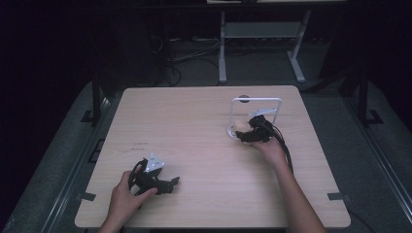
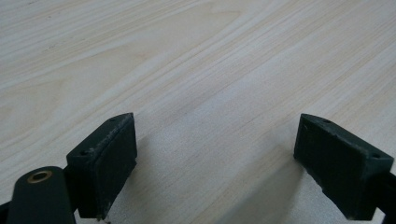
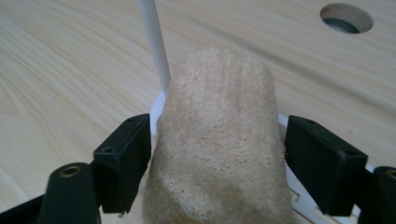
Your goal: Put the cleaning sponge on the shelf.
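Pale wood table under a dark room, with cables and a white stand frame on the floor beyond its far edge.

Object in hand: a beige, fibrous, loofah-like sponge, also seen in the high view. It sits at the foot of a white wire rack, against the rack's left upright post and over its white base. A round grommet hole in the table lies beyond the rack, toward the far edge.

Right gripper: jaws stand either side of the sponge. The left jaw looks to be touching it; the right jaw shows a narrow gap. So partly open, bracketing the sponge, not visibly clamped on it.

Left gripper: jaws wide open, nothing between them, low over bare table. It rests well apart from the rack, toward the near-left.

Risks, as judged:
- Sponge is soft. It may squash unevenly and slip if only one jaw bites first.
- Sponge presses on the post. Pulling or pushing sideways may drag or tip the light rack, since the left gripper is not steadying it.
- Fibres could snag on the wire.
- Jaw tips may catch the base edge.
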Demonstrator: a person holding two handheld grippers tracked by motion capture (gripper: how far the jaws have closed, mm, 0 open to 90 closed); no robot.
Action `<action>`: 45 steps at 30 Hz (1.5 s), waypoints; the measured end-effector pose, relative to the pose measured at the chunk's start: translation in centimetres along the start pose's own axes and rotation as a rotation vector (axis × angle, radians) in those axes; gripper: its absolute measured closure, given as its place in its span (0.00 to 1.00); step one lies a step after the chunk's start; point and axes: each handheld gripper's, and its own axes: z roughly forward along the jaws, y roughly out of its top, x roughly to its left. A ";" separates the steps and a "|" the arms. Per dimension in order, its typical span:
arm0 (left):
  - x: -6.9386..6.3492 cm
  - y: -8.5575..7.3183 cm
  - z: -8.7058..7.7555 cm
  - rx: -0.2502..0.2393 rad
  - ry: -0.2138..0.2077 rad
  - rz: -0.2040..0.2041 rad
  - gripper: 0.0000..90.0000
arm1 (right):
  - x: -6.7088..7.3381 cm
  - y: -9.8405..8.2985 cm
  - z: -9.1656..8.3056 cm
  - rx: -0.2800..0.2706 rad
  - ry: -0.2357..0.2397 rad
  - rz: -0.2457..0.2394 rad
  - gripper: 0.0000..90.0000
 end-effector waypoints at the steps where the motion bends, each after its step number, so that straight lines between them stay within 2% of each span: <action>1: 0.0 0.0 0.0 0.000 0.000 0.000 0.14 | 0.0 0.1 -0.2 -0.007 -0.002 0.000 0.25; 6: 0.0 0.0 0.0 0.000 0.000 0.001 0.14 | 0.1 0.3 -1.6 -0.032 0.000 -0.001 0.24; 7: 0.0 0.0 0.0 0.000 0.000 0.001 0.14 | 0.3 0.4 -2.6 -0.046 0.006 0.002 0.24; 8: 0.0 0.0 0.0 0.000 0.000 0.001 0.14 | 0.3 0.4 -2.6 -0.046 0.006 0.002 0.24; 9: 0.0 0.0 0.0 0.000 0.000 0.001 0.14 | 0.7 0.4 -3.6 -0.061 0.013 0.001 0.25; 10: 0.0 0.0 0.0 0.000 0.000 0.001 0.14 | 0.7 0.4 -3.6 -0.061 0.013 0.001 0.25; 11: 0.0 0.0 0.0 0.000 0.000 0.001 0.14 | 1.0 0.3 -4.5 -0.081 0.020 -0.012 0.29; 13: 0.0 0.0 0.0 -0.001 0.000 0.000 0.14 | 1.2 0.2 -4.8 -0.085 0.025 -0.010 0.33; 14: 0.0 0.0 0.0 0.000 0.001 0.001 0.14 | 1.5 0.0 -5.4 -0.098 0.030 -0.018 0.38; 15: 0.0 0.0 0.0 0.001 0.001 0.002 0.14 | 1.9 -0.2 -5.8 -0.106 0.031 -0.025 0.50; 17: 0.0 0.0 0.0 0.001 0.001 0.002 0.14 | 2.3 -0.5 -6.3 -0.111 0.050 -0.023 0.63; 18: 0.0 0.0 0.0 0.001 0.001 0.002 0.14 | 2.3 -0.5 -6.3 -0.111 0.050 -0.023 0.63; 19: 0.0 0.0 0.0 0.001 0.001 0.002 0.14 | 2.7 -0.8 -6.4 -0.112 0.062 -0.028 0.79; 21: 0.0 0.0 0.0 0.001 0.001 0.002 0.14 | 3.0 -1.0 -6.4 -0.100 0.070 -0.028 0.92; 23: 0.0 0.0 0.0 0.001 0.001 0.002 0.14 | 3.3 -1.3 -6.1 -0.090 0.076 -0.037 1.00; 27: 0.0 0.0 0.0 0.001 0.001 0.002 0.14 | 3.7 -1.8 -5.5 -0.068 0.082 -0.051 1.00; 29: 0.0 0.0 0.0 0.001 0.001 0.002 0.14 | 4.0 -2.2 -4.5 -0.033 0.086 -0.059 1.00; 33: 0.0 0.0 0.0 0.001 0.001 0.002 0.14 | 4.1 -2.5 -3.6 -0.013 0.094 -0.056 1.00; 38: 0.0 0.0 0.0 0.001 0.001 0.002 0.14 | 3.9 -2.9 -2.5 0.018 0.097 -0.057 1.00; 45: 0.0 0.0 0.0 0.002 0.001 0.002 0.14 | 3.4 -3.3 -1.9 0.043 0.092 -0.050 1.00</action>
